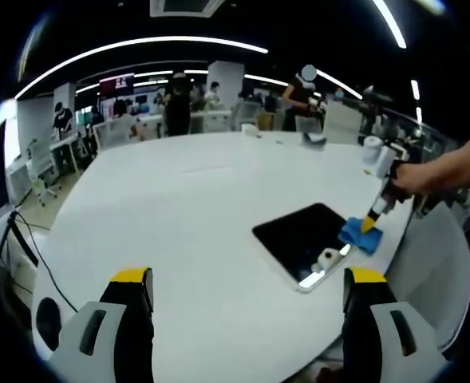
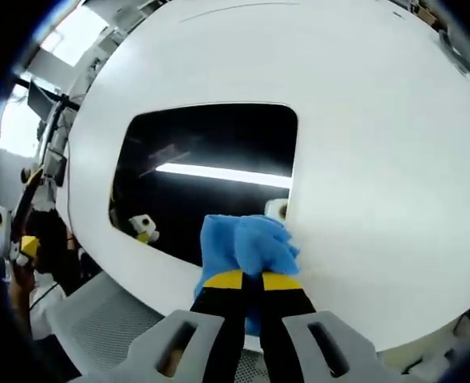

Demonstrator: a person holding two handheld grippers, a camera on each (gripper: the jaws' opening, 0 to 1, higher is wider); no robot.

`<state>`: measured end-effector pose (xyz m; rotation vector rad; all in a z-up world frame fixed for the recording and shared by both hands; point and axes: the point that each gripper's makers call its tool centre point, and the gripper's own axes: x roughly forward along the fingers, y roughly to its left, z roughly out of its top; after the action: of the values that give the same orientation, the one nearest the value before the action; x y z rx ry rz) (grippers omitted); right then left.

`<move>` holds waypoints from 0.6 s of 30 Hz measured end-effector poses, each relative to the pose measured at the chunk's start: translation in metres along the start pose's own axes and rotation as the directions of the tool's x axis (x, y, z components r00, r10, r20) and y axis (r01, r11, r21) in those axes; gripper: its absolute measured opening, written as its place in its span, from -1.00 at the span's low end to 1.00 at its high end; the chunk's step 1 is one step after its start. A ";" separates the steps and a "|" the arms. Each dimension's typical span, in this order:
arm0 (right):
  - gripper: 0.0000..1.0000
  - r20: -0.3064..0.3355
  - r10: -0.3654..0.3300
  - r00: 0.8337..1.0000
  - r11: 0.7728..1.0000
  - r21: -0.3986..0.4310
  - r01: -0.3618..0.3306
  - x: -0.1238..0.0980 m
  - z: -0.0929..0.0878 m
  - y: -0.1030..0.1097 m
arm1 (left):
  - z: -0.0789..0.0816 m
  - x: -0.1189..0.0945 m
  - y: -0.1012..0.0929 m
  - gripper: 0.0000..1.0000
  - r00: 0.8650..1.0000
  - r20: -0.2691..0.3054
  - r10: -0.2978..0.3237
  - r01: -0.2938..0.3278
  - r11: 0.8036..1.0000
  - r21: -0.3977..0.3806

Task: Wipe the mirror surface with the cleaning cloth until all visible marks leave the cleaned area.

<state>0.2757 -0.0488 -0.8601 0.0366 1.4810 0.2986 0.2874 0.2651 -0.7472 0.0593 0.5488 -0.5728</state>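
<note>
A dark rectangular mirror (image 1: 302, 239) (image 2: 211, 175) lies flat on the white table (image 1: 195, 207) near its edge. My right gripper (image 2: 250, 281) is shut on a blue cleaning cloth (image 2: 246, 247), pressing it against the mirror's near corner. From the left gripper view the same cloth (image 1: 361, 234) sits on the mirror's right corner, with the right gripper (image 1: 374, 217) held by a person's hand above it. My left gripper (image 1: 246, 279) stands open above the table, well short of the mirror, with nothing between its yellow-tipped fingers (image 1: 131, 281).
A white roll (image 1: 372, 152) and small items (image 1: 314, 137) stand at the table's far side. Desks, chairs and people fill the room behind. A grey mesh chair (image 2: 99, 319) sits below the table edge. A cable (image 1: 27, 239) hangs at the left.
</note>
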 end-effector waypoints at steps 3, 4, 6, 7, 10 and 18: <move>-1.00 0.003 -0.002 1.000 1.000 -0.002 0.002 -0.001 0.004 -0.001 | 0.001 -0.001 0.000 0.99 1.000 -0.001 0.001 -0.001 1.000 -0.001; -1.00 0.002 -0.002 1.000 1.000 -0.002 0.002 0.000 0.005 -0.001 | 0.000 -0.001 0.000 0.99 1.000 -0.001 0.002 -0.002 1.000 -0.002; -1.00 0.002 -0.004 1.000 1.000 -0.007 0.004 -0.001 0.008 -0.001 | -0.001 -0.001 0.002 0.99 1.000 -0.004 0.005 -0.005 1.000 -0.004; -1.00 0.001 -0.005 1.000 1.000 -0.007 0.005 -0.001 0.009 -0.001 | -0.001 -0.001 0.003 0.99 1.000 -0.005 0.007 -0.007 1.000 -0.005; -1.00 0.002 -0.005 1.000 1.000 -0.004 0.005 -0.001 0.013 -0.002 | -0.001 0.000 0.005 0.99 1.000 -0.002 0.014 -0.014 1.000 0.000; -1.00 0.003 -0.002 1.000 1.000 -0.001 0.002 0.000 0.020 -0.004 | 0.001 0.003 0.008 0.99 1.000 0.000 0.015 -0.015 1.000 -0.009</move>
<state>0.2962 -0.0497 -0.8589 0.0352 1.4783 0.2975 0.2942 0.2705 -0.7491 0.0546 0.5505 -0.5560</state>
